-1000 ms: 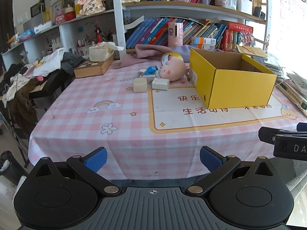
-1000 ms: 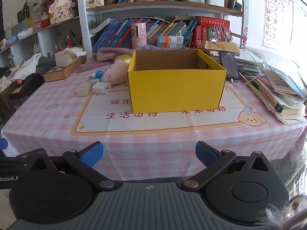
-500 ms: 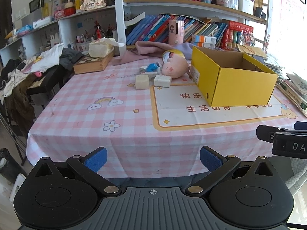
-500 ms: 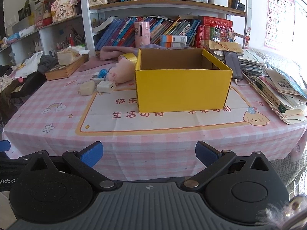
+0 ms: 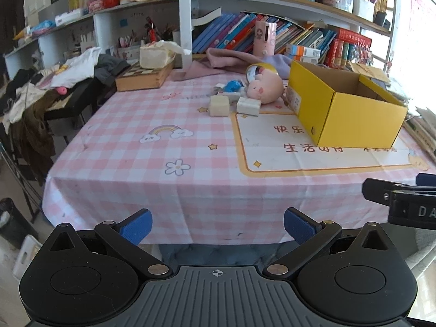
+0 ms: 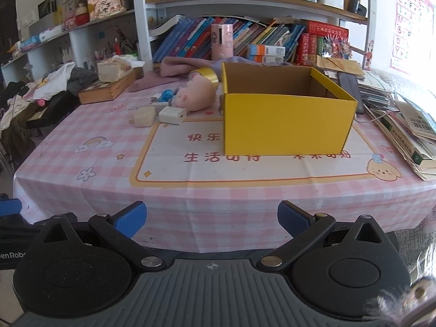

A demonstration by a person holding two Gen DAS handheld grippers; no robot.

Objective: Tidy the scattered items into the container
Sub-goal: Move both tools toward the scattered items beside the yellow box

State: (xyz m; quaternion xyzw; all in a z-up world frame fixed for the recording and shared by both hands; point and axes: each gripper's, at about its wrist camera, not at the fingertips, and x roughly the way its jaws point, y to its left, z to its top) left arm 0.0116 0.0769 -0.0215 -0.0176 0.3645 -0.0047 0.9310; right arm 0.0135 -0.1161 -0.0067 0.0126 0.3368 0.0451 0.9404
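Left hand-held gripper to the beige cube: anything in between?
Nothing. Left wrist view shows only bare checked tablecloth between the open left hand-held gripper and the beige cube.

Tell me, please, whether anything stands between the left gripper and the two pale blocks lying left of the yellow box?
Nothing visible does. The left gripper is open, off the near table edge, and only bare checked tablecloth lies between it and the two pale blocks. The pink plush toy and the yellow box lie behind and beside them.

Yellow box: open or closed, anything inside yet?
Open, no lid on the yellow box. Visible interior is bare cardboard; the floor is hidden behind its front wall.
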